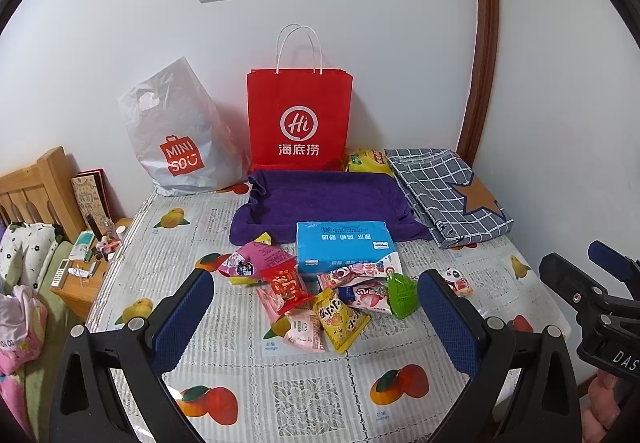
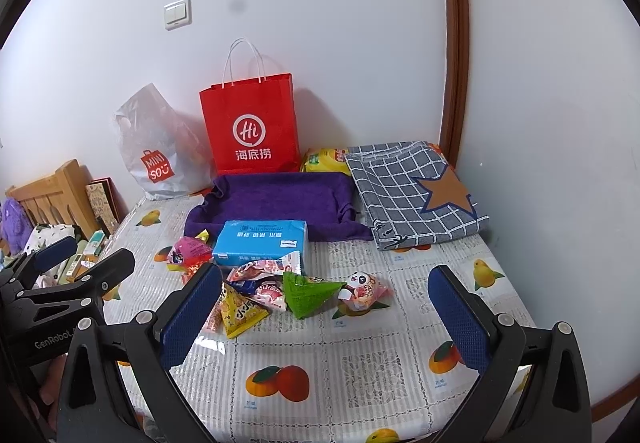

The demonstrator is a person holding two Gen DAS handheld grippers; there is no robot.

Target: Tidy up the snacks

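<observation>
Ahead of the blue box (image 1: pixel 344 245), the snack pile (image 1: pixel 320 299) lies centred before the spread, empty left gripper (image 1: pixel 316 319), nearer than the likewise spread, empty right gripper (image 2: pixel 324 315).

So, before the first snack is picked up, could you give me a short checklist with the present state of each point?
1. Left gripper open and holding nothing: ok.
2. Right gripper open and holding nothing: ok.
3. Snack pile within view, in front of both grippers: ok.
4. Purple tray has free room inside: ok.
5. Blue box stands between the pile and the tray, so the path is not free: not ok.
6. Panda packet lies apart from the pile, easy to single out: ok.
</observation>
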